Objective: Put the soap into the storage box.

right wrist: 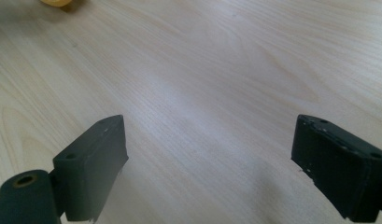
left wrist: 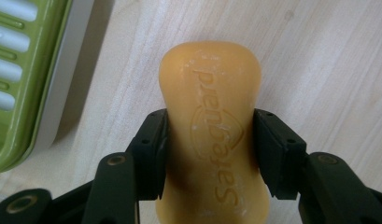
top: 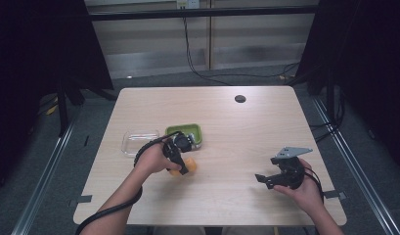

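Squeezing the orange soap bar (left wrist: 211,135) at its narrow waist, the left gripper (left wrist: 211,154) has its fingers (left wrist: 151,149) closed against both long sides, with the bar lying on the pale wooden bench (left wrist: 328,70) just beside the green soap dish (left wrist: 20,93). In the high view the same gripper (top: 180,164) sits over the bar (top: 188,166), near the dish (top: 200,134) and a clear lid or tray (top: 139,142) to its left. The right gripper (right wrist: 209,163) rests well apart with its fingers wide open and nothing between them; it shows near the bench's right edge (top: 278,176).

Soap is slick and this bar is curved, so the likeliest trouble is the bar squirting forward or twisting out of the pads on lifting, particularly if the hold sits low on its rounded flanks. Whether the pads reach far enough down the sides is hard to tell from here. A tilted carry could also clip the dish's raised rim and knock it askew, or drop the bar across the slats crookedly.
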### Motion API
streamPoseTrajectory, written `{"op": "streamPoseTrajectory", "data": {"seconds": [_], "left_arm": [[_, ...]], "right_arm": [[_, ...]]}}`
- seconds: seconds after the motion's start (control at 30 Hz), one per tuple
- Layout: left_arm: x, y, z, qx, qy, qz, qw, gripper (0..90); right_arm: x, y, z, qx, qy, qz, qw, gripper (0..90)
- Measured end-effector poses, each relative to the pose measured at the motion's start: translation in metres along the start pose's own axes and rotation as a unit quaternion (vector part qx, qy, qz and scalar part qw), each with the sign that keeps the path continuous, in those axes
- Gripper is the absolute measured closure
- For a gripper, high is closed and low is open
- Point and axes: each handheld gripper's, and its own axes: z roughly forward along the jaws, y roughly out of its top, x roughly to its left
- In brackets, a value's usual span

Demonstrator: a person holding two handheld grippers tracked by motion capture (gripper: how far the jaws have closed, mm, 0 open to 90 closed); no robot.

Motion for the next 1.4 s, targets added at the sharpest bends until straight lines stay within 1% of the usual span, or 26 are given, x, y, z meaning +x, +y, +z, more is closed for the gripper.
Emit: {"op": "streamPoseTrajectory", "data": {"seconds": [0.03, 0.07, 0.13, 0.2, 0.27, 0.33, 0.37, 0.4, 0.43, 0.47, 0.5, 0.53, 0.57, 0.6, 0.63, 0.67, 0.87, 0.93, 0.97, 1.0, 1.07, 1.1, 1.13, 1.17, 1.3, 1.4], "left_arm": [[0.002, 0.001, -0.001, 0.002, -0.005, 0.002, 1.0, 49.0], [0.003, 0.001, -0.002, 0.004, -0.001, 0.005, 1.0, 49.0], [0.004, 0.002, -0.004, 0.007, -0.002, -0.003, 1.0, 49.0], [0.007, 0.002, -0.005, 0.008, 0.001, 0.005, 1.0, 49.0], [0.007, 0.002, -0.006, 0.002, -0.003, -0.002, 1.0, 49.0], [0.009, 0.003, -0.008, 0.003, -0.002, -0.002, 1.0, 49.0], [0.01, 0.004, -0.009, 0.004, 0.0, 0.002, 1.0, 49.0], [0.011, 0.004, -0.01, 0.002, -0.004, -0.003, 1.0, 49.0], [0.012, 0.005, -0.011, 0.007, 0.0, 0.005, 1.0, 49.0], [0.012, 0.005, -0.012, 0.001, -0.002, -0.004, 1.0, 49.0], [0.014, 0.006, -0.013, 0.011, -0.007, 0.002, 0.9999, 49.0], [0.013, 0.006, -0.013, 0.0, 0.0, -0.004, 1.0, 49.0], [0.013, 0.006, -0.013, 0.0, 0.0, -0.004, 1.0, 49.0], [0.016, 0.007, -0.015, 0.006, -0.009, -0.002, 0.9999, 49.0], [0.015, 0.007, -0.014, -0.005, 0.001, -0.004, 1.0, 49.0], [0.016, 0.007, -0.015, 0.0, -0.003, -0.006, 1.0, 48.9], [0.019, 0.01, -0.019, 0.001, -0.002, -0.009, 1.0, 49.0], [0.021, 0.012, -0.02, 0.001, 0.001, -0.007, 1.0, 49.0], [0.022, 0.012, -0.021, 0.005, -0.005, -0.008, 0.9999, 49.0], [0.022, 0.013, -0.02, -0.002, 0.001, -0.01, 0.9999, 49.0], [0.023, 0.014, -0.022, 0.002, 0.002, -0.007, 1.0, 49.0], [0.024, 0.015, -0.022, -0.004, 0.004, -0.006, 1.0, 48.9], [0.025, 0.016, -0.023, 0.001, -0.005, -0.009, 0.9999, 49.0], [0.024, 0.016, -0.023, -0.003, 0.006, -0.009, 0.9999, 49.0], [0.026, 0.017, -0.025, -0.005, 0.008, -0.011, 0.9999, 49.0], [0.028, 0.018, -0.027, -0.001, 0.011, -0.006, 0.9999, 49.0]], "right_arm": [[0.0, 0.0, 0.0, 0.0, 0.001, 0.0, 1.0, 9.9], [0.0, 0.0, 0.0, 0.0, 0.001, 0.002, 1.0, 9.9], [0.0, 0.0, 0.0, 0.001, 0.001, 0.001, 1.0, 9.9], [0.0, 0.0, 0.0, 0.0, 0.001, -0.001, 1.0, 9.9], [-0.001, 0.0, -0.001, 0.0, 0.003, -0.003, 1.0, 9.9], [0.0, 0.0, -0.001, -0.001, 0.001, 0.002, 1.0, 9.9], [-0.001, 0.0, -0.001, -0.001, 0.001, 0.001, 1.0, 9.9], [-0.001, 0.0, -0.001, 0.0, 0.001, 0.001, 1.0, 9.9], [-0.001, 0.0, -0.001, 0.001, 0.001, -0.001, 1.0, 9.9], [-0.001, 0.0, -0.001, 0.0, 0.001, 0.001, 1.0, 9.9], [-0.001, 0.0, -0.001, -0.001, -0.001, 0.001, 1.0, 9.9], [-0.001, 0.0, -0.001, -0.001, 0.0, 0.002, 1.0, 9.9], [-0.001, 0.0, -0.001, -0.001, -0.001, 0.001, 1.0, 9.9], [-0.001, 0.0, -0.001, -0.001, -0.001, 0.002, 1.0, 9.9], [-0.001, 0.0, 0.0, 0.0, -0.001, 0.002, 1.0, 9.9], [-0.001, 0.0, 0.0, 0.0, 0.0, 0.001, 1.0, 9.9], [-0.002, 0.0, -0.001, -0.001, 0.0, 0.001, 1.0, 9.9], [-0.002, 0.0, -0.001, -0.001, 0.0, -0.002, 1.0, 9.9], [-0.002, 0.0, -0.001, -0.001, 0.0, -0.001, 1.0, 9.9], [-0.002, 0.0, -0.001, -0.001, 0.0, -0.001, 1.0, 9.9], [-0.001, 0.0, -0.001, 0.0, -0.001, -0.002, 1.0, 9.9], [-0.001, 0.0, -0.001, 0.0, 0.0, -0.001, 1.0, 9.8], [-0.001, 0.0, 0.0, 0.0, 0.0, -0.002, 1.0, 9.8], [-0.001, 0.0, -0.001, 0.001, 0.0, -0.003, 1.0, 9.8], [-0.002, 0.0, -0.001, 0.0, -0.001, -0.002, 1.0, 9.8], [-0.002, 0.0, -0.001, 0.0, -0.002, -0.002, 1.0, 9.8]]}}
